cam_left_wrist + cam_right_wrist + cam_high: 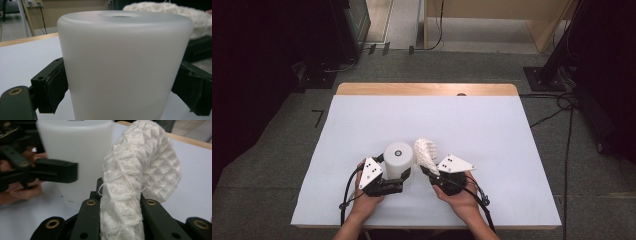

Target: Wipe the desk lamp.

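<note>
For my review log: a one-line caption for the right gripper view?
Right gripper shut on a white waffle-weave cloth, beside the frosted white cylinder gripped by the left gripper.

On the worktop (362,125), toward its near edge and a little left of centre, a cylinder (398,159) stands upright. The left gripper (398,174) sits just in front of it, one of its jaws on either side of the cylinder. Just right of the cylinder a cloth (427,154) rises from between the jaws of the right gripper (433,171), which lies beside the left one.
</note>
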`<state>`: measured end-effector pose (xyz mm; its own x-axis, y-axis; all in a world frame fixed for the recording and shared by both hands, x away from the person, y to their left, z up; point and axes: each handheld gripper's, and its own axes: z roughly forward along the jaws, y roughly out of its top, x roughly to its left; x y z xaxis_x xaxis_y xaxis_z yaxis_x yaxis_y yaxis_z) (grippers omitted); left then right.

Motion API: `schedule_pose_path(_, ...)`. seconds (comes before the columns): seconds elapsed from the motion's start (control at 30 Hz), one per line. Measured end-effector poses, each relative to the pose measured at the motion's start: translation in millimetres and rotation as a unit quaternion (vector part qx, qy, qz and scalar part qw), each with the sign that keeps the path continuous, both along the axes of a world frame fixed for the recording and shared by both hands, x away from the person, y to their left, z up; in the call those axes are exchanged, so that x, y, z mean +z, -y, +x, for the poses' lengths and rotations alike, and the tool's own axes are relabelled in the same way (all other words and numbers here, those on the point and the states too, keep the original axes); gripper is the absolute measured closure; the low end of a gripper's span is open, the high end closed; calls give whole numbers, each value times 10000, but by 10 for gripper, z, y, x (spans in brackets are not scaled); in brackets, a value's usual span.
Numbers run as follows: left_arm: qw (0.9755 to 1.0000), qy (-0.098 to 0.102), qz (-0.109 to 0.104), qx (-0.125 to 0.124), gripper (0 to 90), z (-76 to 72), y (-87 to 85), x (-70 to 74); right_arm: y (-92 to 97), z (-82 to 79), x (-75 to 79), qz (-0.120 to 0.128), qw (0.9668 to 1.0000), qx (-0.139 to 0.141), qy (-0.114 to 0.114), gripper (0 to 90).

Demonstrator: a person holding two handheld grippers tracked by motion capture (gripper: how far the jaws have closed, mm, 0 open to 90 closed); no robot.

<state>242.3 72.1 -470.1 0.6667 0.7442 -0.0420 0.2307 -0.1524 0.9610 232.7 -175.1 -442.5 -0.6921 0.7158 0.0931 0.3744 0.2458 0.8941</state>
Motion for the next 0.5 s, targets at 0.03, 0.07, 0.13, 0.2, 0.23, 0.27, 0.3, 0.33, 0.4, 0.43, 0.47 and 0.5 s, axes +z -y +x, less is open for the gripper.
schedule_pose_path(0.03, 10000, 25, 33, 22, 88, 7, -6, -40, 36, 17, -9, 3, 9999, -108, 5, 774)
schedule_pose_path(0.07, 10000, 25, 33, 22, 88, 7, -6, -40, 36, 17, -9, 3, 9999, -108, 5, 774)
schedule_pose_path(0.13, 9999, -29, 143, 60, 88, 27, -15, -103, 128, 65, -68, 11, 9996, -271, -115, 772)
schedule_pose_path(0.2, 9998, -31, 167, 119, 88, 27, -18, -138, 162, 90, -133, -57, 9992, -336, -224, 770)
schedule_pose_path(0.23, 9997, -9, 202, 115, 88, 22, -16, -140, 172, 102, -171, -80, 9988, -366, -310, 770)
schedule_pose_path(0.27, 9996, 22, 257, 110, 87, 8, -9, -143, 187, 118, -207, -107, 9984, -384, -393, 768)
schedule_pose_path(0.3, 9994, 68, 318, 115, 87, -12, -4, -147, 203, 135, -242, -114, 9980, -404, -479, 764)
schedule_pose_path(0.33, 9993, 94, 344, 145, 87, -30, -3, -150, 218, 156, -277, -150, 9974, -438, -558, 759)
schedule_pose_path(0.4, 9993, 32, 293, 214, 87, -55, -12, -145, 248, 200, -336, -220, 9958, -513, -722, 746)
schedule_pose_path(0.43, 9992, 19, 306, 259, 86, -69, -15, -142, 263, 219, -358, -211, 9948, -562, -818, 735)
schedule_pose_path(0.47, 9992, 19, 306, 259, 86, -69, -15, -142, 263, 219, -358, -211, 9948, -562, -818, 735)
schedule_pose_path(0.5, 9990, -59, 258, 370, 84, -105, -4, -140, 295, 257, -386, -209, 9935, -624, -929, 722)
